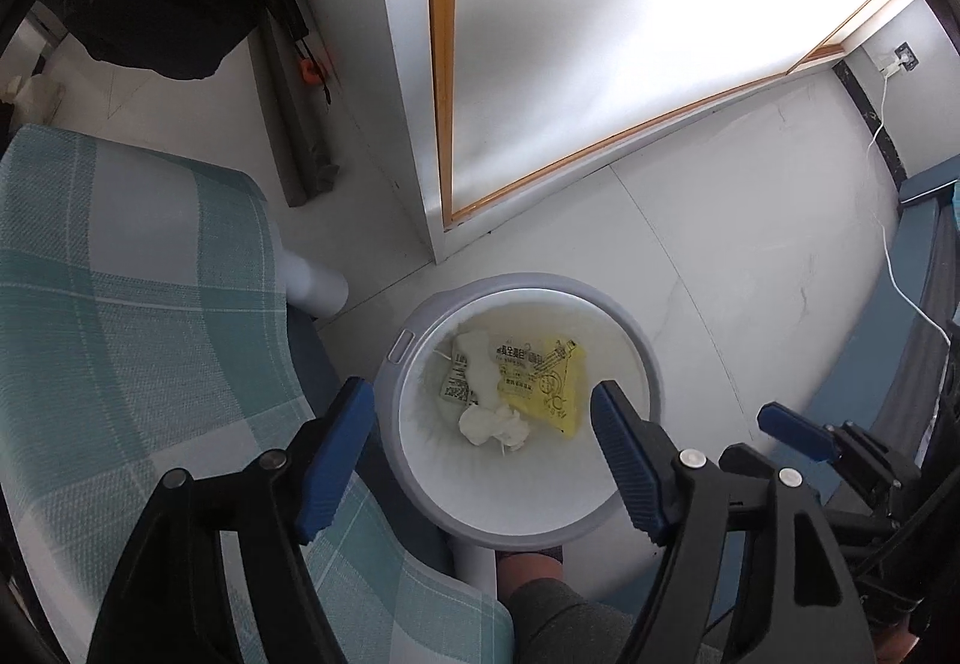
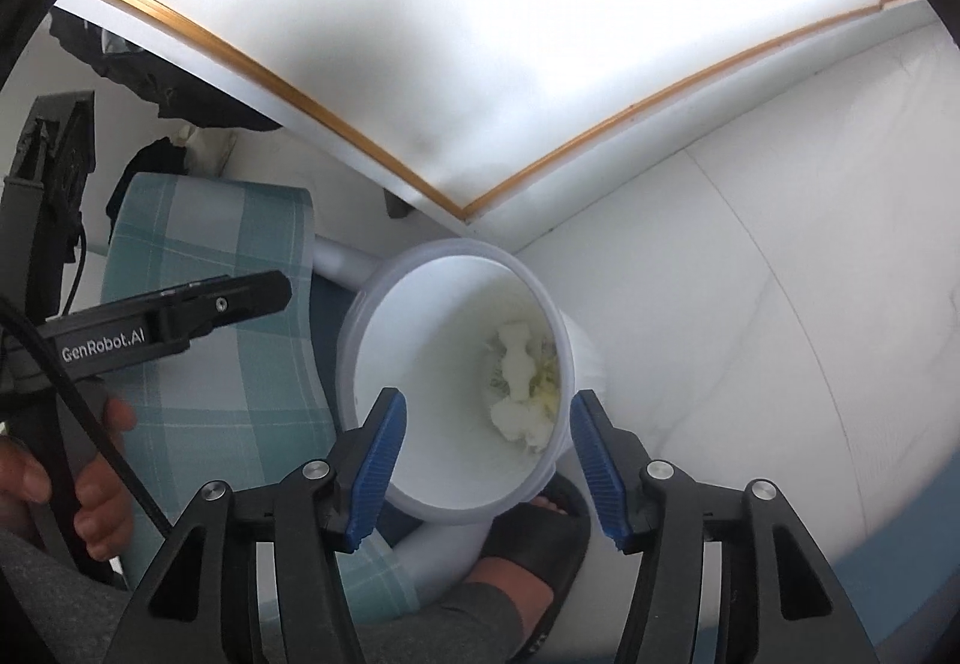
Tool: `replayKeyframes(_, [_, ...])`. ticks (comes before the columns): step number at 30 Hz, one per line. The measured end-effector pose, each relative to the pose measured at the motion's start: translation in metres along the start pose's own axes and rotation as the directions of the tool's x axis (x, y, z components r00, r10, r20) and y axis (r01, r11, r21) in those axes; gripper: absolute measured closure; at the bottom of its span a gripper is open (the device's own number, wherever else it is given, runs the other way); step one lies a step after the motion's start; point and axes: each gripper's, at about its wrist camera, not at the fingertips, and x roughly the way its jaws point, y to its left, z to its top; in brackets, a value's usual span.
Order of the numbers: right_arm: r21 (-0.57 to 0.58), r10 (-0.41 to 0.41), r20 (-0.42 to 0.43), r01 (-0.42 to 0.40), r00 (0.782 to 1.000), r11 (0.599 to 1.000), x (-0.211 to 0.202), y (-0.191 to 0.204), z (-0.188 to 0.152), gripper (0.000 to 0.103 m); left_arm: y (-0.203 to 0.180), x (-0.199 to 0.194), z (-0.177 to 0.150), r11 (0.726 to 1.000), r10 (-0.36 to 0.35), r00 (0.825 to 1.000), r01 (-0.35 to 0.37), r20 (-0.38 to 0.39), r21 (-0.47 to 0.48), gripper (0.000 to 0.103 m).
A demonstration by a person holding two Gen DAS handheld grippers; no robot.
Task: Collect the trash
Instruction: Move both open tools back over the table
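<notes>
Two grippers gape empty over round white plastic bin [image 1: 624,511]. Left gripper [image 1: 474,460]: between its fingers lie yellow printed wrapper [image 1: 549,385] and crumpled white tissue [image 1: 492,424]. Right gripper [image 2: 486,469]: wrapper indistinct; black sandal [image 2: 534,541] below fingers.

Left hand-held gripper [image 1: 480,454] and right hand-held gripper [image 2: 487,463], jaws apart, empty.
</notes>
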Motion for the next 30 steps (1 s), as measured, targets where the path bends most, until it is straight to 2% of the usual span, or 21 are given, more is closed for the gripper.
replayKeyframes(8, [-0.012, -0.005, 0.125, 0.007, 0.992, 1.0, -0.06, 0.02, -0.004, 0.038, -0.001, -0.051, -0.017, 1.0, -0.007, 0.99, 0.005, 0.139, 0.02, 0.031])
replayKeyframes(12, [-0.03, -0.021, 0.218, 0.028, 0.976, 0.999, -0.099, 0.031, -0.007, 0.036, 0.004, -0.09, -0.027, 1.0, 0.03, 0.97, -0.031, 0.242, 0.0, 0.031])
replayKeyframes(16, [-0.053, -0.03, 0.317, 0.049, 0.948, 0.997, -0.138, 0.051, -0.009, 0.033, 0.016, -0.127, -0.042, 0.998, 0.054, 0.944, -0.039, 0.327, -0.054, 0.031])
replayKeyframes(21, [-0.092, -0.049, 0.441, 0.1, 0.896, 0.991, -0.181, 0.081, -0.017, 0.03, 0.032, -0.178, -0.067, 0.993, 0.095, 0.889, -0.056, 0.448, -0.101, 0.029])
replayKeyframes(23, [-0.113, -0.051, 0.486, 0.121, 0.873, 0.986, -0.198, 0.096, -0.023, 0.028, 0.04, -0.197, -0.077, 0.991, 0.105, 0.866, -0.051, 0.49, -0.121, 0.02])
replayKeyframes(24, [-0.122, -0.045, 0.502, 0.123, 0.864, 0.985, -0.203, 0.103, -0.025, 0.026, 0.045, -0.208, -0.084, 0.989, 0.116, 0.848, -0.05, 0.516, -0.139, 0.02])
replayKeyframes(30, [-0.225, 0.036, 0.574, 0.115, 0.818, 0.967, -0.237, 0.16, -0.041, 0.022, 0.076, -0.249, -0.115, 0.979, 0.159, 0.783, -0.046, 0.601, -0.198, 0.02])
